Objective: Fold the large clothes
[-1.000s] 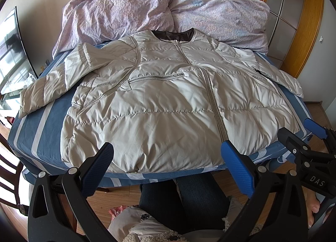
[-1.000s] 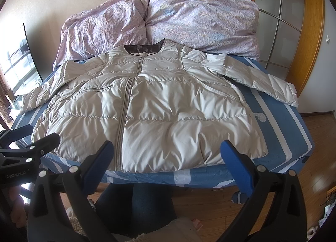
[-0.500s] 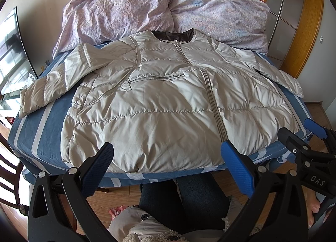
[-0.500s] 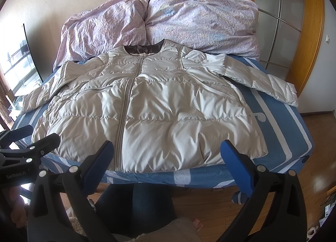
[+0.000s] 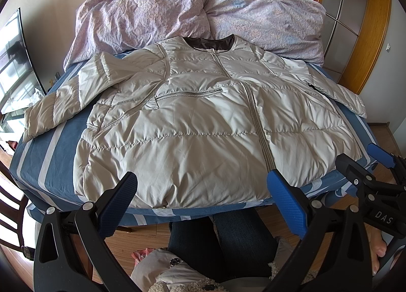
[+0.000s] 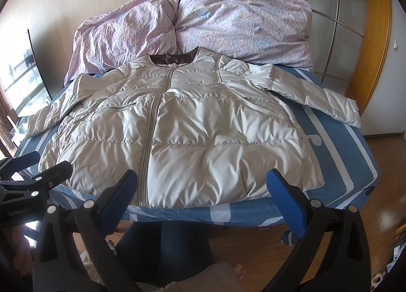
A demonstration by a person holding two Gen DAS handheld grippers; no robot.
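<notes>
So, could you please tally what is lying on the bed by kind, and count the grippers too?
Beige puffer jacket: 1, spread flat and zipped.
Lilac duvet: 1, bunched behind the collar.
Grippers: 2, left gripper and right gripper, both open and off the fabric.
Total: 4.

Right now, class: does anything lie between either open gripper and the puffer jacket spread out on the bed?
Nothing visible does. The jacket lies flat on the striped sheet, its hem just beyond the left gripper and the right gripper. Both are open and empty. The duvet sits behind the collar, out of the way.
</notes>
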